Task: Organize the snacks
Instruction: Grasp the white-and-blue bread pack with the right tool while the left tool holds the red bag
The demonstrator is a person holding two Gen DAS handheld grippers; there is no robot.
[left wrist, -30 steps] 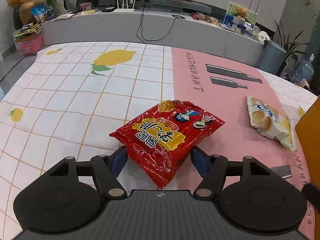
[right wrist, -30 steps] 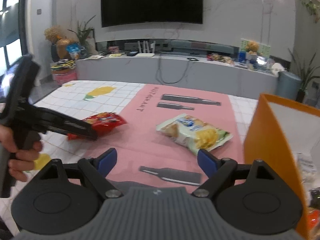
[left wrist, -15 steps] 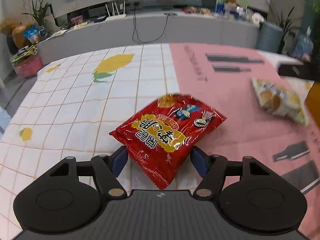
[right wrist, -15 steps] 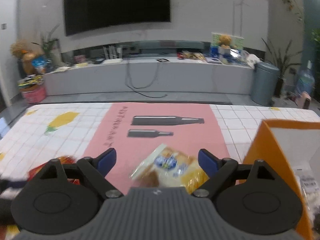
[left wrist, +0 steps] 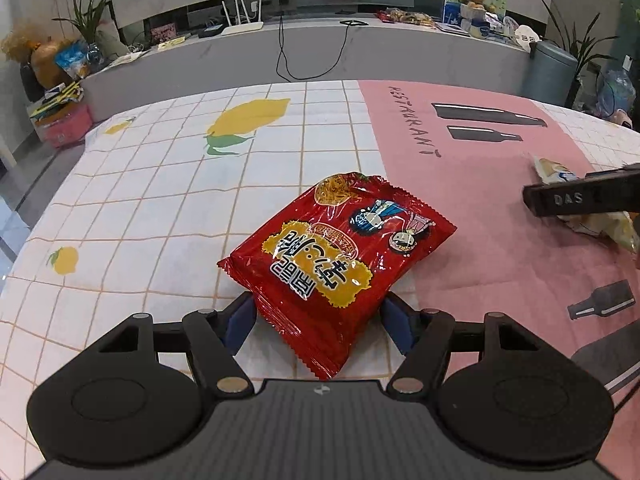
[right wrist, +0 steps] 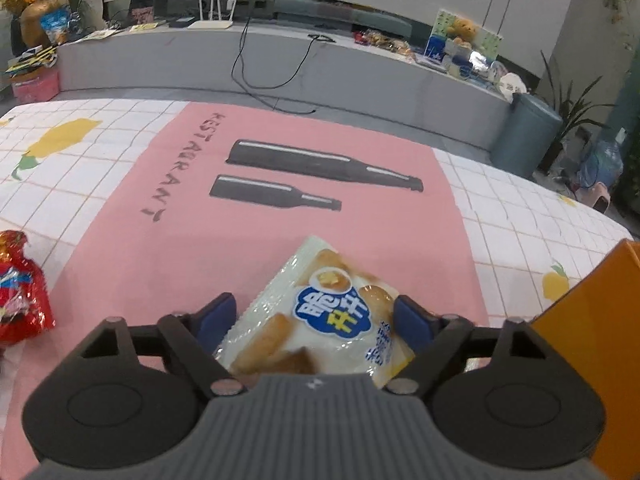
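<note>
between left claw (left wrist: pixel 318 318) fingers, red snack bag (left wrist: pixel 340 256), right claw (right wrist: pixel 316 320) straddling white bag (right wrist: pixel 320 316)

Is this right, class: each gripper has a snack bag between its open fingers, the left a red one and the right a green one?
Not quite. The right gripper straddles a white and yellow bag, not green, as the right wrist view shows. The left gripper does have the red bag between its open fingers.

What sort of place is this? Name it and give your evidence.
Probably a home living room: a long media console under a wall-mounted TV, a white router with a dangling cable, houseplants, and a table under a printed tablecloth holding snack bags.
</note>
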